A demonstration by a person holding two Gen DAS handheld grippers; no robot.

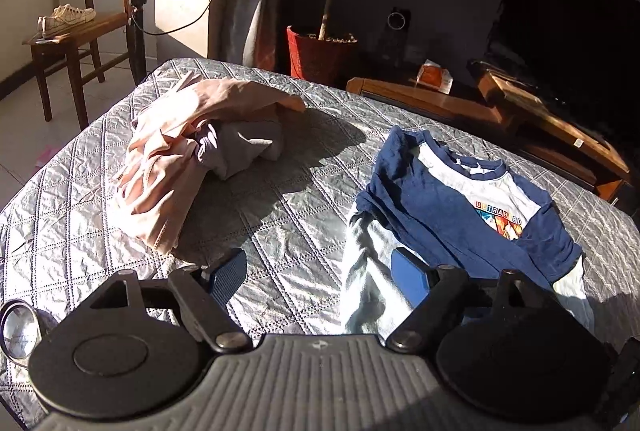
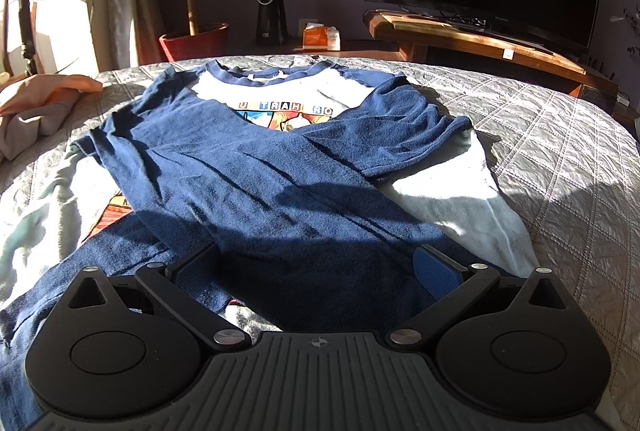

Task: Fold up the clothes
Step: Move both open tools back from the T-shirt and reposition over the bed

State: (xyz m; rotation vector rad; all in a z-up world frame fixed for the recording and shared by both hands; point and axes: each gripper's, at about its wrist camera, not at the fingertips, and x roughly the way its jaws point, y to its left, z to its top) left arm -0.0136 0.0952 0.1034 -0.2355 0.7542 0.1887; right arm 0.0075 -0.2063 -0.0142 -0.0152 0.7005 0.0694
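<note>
Two garments on quilted grey bedcover [image 1: 288,215].

Item 1: blue-and-white shirt [image 2: 240,167], printed front up, neckline toward far edge of bed. Both long blue sleeves drawn across chest, crossing over the print; white body showing at both sides and toward the hem. Partly folded by appearance: sleeves in, body lengthwise and crosswise folds apparently outstanding. Wrinkled, not smoothed.

Item 2: pink garment [image 1: 168,159], bunched in a loose heap with a grey piece [image 1: 244,147] tangled in it, well apart from the shirt, to its left. No fold visible; lies crumpled.

Left gripper [image 1: 320,271]: fingers spread wide, holding nothing, low above bedcover beside shirt's left white edge; right-hand pad over that edge, contact not determinable.

Right gripper [image 2: 320,267]: fingers spread wide, nothing pinched, poised over lower blue sleeve cloth near the hem.

Estimate of progress: one shirt midway, one heap unsorted; majority of folding remaining.
</note>
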